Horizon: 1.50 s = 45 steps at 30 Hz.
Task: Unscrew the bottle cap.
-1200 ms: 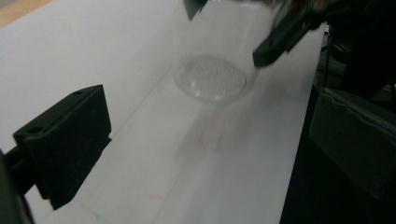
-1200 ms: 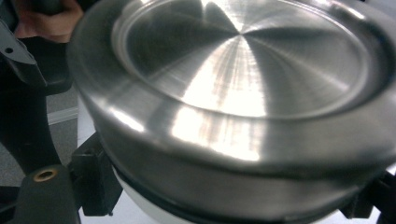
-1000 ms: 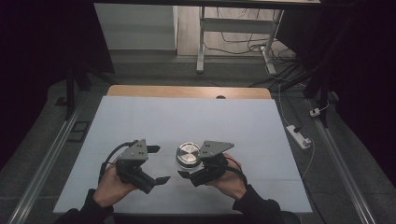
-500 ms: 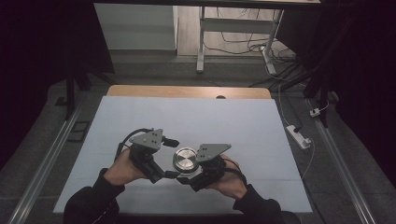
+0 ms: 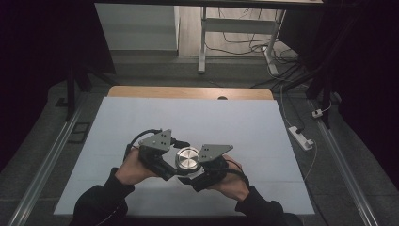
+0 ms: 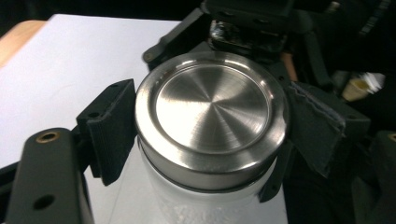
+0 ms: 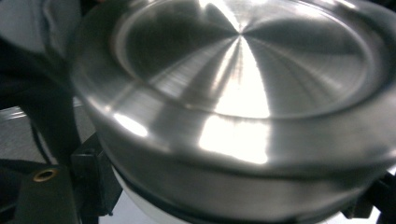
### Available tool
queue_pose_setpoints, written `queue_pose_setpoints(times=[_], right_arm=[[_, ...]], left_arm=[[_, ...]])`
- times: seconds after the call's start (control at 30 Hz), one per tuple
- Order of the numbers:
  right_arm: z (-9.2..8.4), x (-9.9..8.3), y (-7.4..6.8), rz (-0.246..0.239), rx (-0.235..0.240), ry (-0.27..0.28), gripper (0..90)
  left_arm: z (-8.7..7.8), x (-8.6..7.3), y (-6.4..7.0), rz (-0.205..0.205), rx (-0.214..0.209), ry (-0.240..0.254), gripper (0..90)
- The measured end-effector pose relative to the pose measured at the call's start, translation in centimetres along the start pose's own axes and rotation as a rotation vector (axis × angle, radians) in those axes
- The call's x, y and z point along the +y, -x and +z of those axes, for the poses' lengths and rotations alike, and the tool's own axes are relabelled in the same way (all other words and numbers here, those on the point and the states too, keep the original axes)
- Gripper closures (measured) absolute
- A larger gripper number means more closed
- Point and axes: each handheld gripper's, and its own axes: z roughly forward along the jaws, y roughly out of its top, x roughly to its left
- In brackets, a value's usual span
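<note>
A white container (image 6: 187, 210) with a brushed steel lid (image 5: 188, 158) is held over the near middle of the white table (image 5: 211, 117). In the left gripper view, my left gripper (image 6: 212, 135) is shut on the lid (image 6: 212, 116), one pad (image 6: 109, 130) against its left rim and the other (image 6: 317, 135) against its right. From the high view, the left gripper (image 5: 175, 160) comes in from the lid's left. My right gripper (image 5: 190, 172) holds from the near right. The right gripper view has the lid (image 7: 243, 93) very close, with a black finger (image 7: 93, 179) beside the white body below it.
The table's far edge is a wooden strip (image 5: 188, 92). A white power strip (image 5: 301, 137) with cables lies on the floor to the right. Metal desk legs (image 5: 202, 42) stand beyond the table. Floor rails (image 5: 42, 174) run along both sides.
My left gripper moved right from beside the container and shut on its lid. The right gripper kept its hold and shifted slightly toward me.
</note>
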Motion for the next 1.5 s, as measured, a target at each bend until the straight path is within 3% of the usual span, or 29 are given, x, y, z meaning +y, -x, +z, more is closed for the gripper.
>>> queue_pose_setpoints(times=[0.07,0.1,0.17,0.2,0.27,0.33,0.37,0.43,0.47,0.7,0.83,0.97,1.03,1.07,1.1,1.23,1.27,1.37,1.4,1.43,1.47,1.5], right_arm=[[-0.1,-0.1,0.3,0.016,-0.031,-0.001,14.9],[-0.1,-0.1,0.3,0.031,-0.052,-0.001,14.9],[-0.1,-0.2,0.5,0.062,-0.103,0.001,14.9],[-0.2,-0.2,0.6,0.079,-0.128,0.001,14.9],[-0.2,-0.3,0.7,0.088,-0.149,0.003,14.9],[-0.2,-0.4,0.8,0.098,-0.167,0.012,14.9],[-0.4,-0.5,1.0,0.102,-0.154,0.017,14.9],[-0.5,-0.5,1.0,0.099,-0.152,0.017,14.9],[-0.5,-0.5,1.1,0.095,-0.143,0.02,14.9],[-0.4,-0.2,0.5,0.037,0.027,0.013,14.9],[-0.2,-0.1,0.2,0.014,0.054,0.009,14.9],[-0.1,-0.1,-0.1,0.004,0.056,0.0,14.9],[-0.2,-0.1,0.0,0.01,0.032,0.003,14.9],[-0.2,0.0,0.1,0.014,0.015,0.002,14.9],[-0.3,0.0,0.2,0.02,-0.003,0.003,14.9],[-0.4,-0.1,0.6,0.069,-0.097,0.003,14.9],[-0.4,-0.2,0.6,0.081,-0.123,0.0,14.9],[-0.3,-0.3,0.7,0.096,-0.152,0.001,14.9],[-0.4,-0.5,0.8,0.109,-0.137,0.008,14.9],[-0.4,-0.5,0.8,0.109,-0.137,0.008,14.9],[-0.5,-0.5,0.9,0.108,-0.137,0.011,14.9],[-0.7,-0.5,1.0,0.11,-0.112,0.022,14.9]], left_arm=[[0.3,0.2,0.4,-0.032,0.059,0.002,20.7],[0.8,0.4,0.9,-0.074,0.137,0.002,20.7],[1.5,0.7,1.5,-0.126,0.227,0.007,20.7],[1.5,0.7,1.5,-0.126,0.227,0.007,20.6],[2.1,0.9,1.9,-0.142,0.286,0.009,20.5],[2.3,1.0,1.6,-0.132,0.257,0.007,16.7],[1.9,0.9,1.0,-0.134,0.196,0.005,8.7],[1.5,0.8,0.8,-0.122,0.179,0.01,7.5],[1.1,0.6,0.5,-0.11,0.146,0.017,7.5],[-0.5,-0.1,-0.8,-0.01,-0.047,-0.006,9.7],[-0.1,-0.2,-0.6,0.042,-0.085,-0.035,11.1],[0.2,-0.2,-0.4,0.05,-0.067,-0.018,19.1],[0.2,-0.1,-0.3,0.029,-0.044,-0.012,19.4],[0.5,0.2,0.0,-0.003,0.01,-0.006,19.4],[0.5,0.2,0.0,-0.003,0.01,-0.006,19.4],[1.8,1.0,1.2,-0.091,0.19,-0.008,19.3],[2.7,1.3,2.0,-0.111,0.295,-0.015,19.4],[3.2,1.4,2.3,-0.116,0.316,-0.023,17.1],[2.8,1.4,1.8,-0.123,0.259,-0.003,9.2],[2.8,1.4,1.8,-0.123,0.259,-0.003,6.8],[2.2,1.4,1.5,-0.12,0.232,0.006,6.8],[1.7,1.4,1.3,-0.114,0.217,0.014,4.8]])
